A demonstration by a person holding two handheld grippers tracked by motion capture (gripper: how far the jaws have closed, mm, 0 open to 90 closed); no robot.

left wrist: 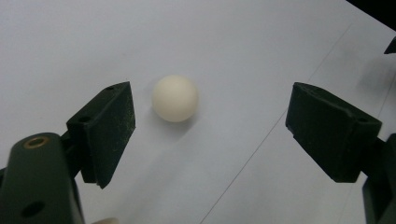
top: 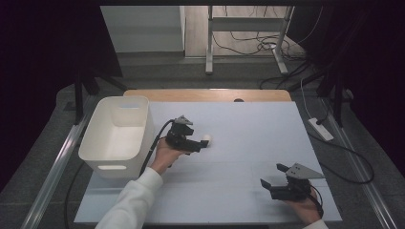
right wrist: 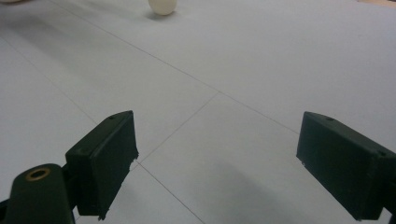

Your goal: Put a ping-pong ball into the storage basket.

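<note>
A small cream-white ball lies on the white table sheet. My left gripper is open, and the ball sits just past its tips, close to the jaw on the left of its own view and touching neither jaw. In the high view the ball is right of the left gripper, near the table's middle. My right gripper stands open near the front right with nothing between its jaws. In the right gripper view the ball is far off at the top edge.
A white plastic bin, with nothing inside that I can see, stands at the table's left edge beside the left hand. Faint crease lines cross the sheet. A wooden strip marks the far edge. A power strip and cables lie on the floor at right.
</note>
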